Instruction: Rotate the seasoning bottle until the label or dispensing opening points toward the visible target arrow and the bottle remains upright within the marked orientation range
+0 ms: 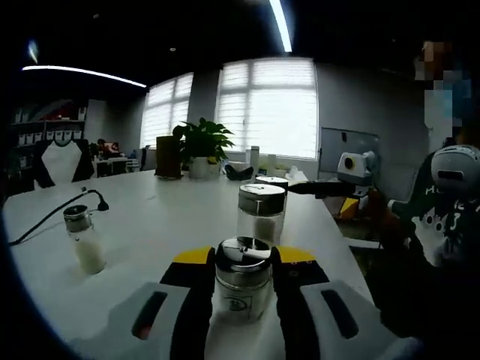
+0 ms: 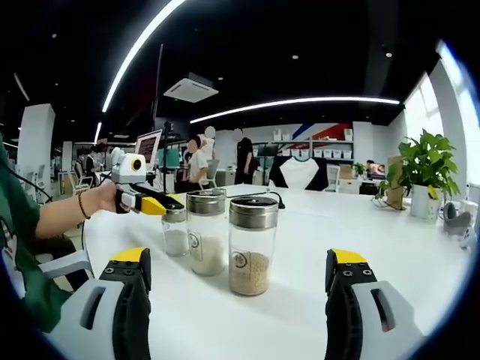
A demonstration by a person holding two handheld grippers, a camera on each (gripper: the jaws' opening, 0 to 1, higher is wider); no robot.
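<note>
Left gripper (image 1: 243,281): jaws pressed against a seasoning bottle (image 1: 241,289), held upright between them on the white table (image 1: 150,225). Two more bottles are seen just beyond it, a fourth (image 1: 84,240) well to the left. Right gripper (image 2: 236,289): jaws spread wide, nothing held; nearest bottle (image 2: 252,245) stands ahead, between the jaw tips, apart from both.

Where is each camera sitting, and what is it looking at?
Left gripper view: rides on the left gripper, looking along the white table toward the windows; its jaws are closed on a seasoning bottle.
Right gripper view: rides on the right gripper, facing across the table into the office; its jaws are wide apart, and the person's hand holds the left gripper there.
Shared: the table, the potted plant and the row of bottles.
</note>
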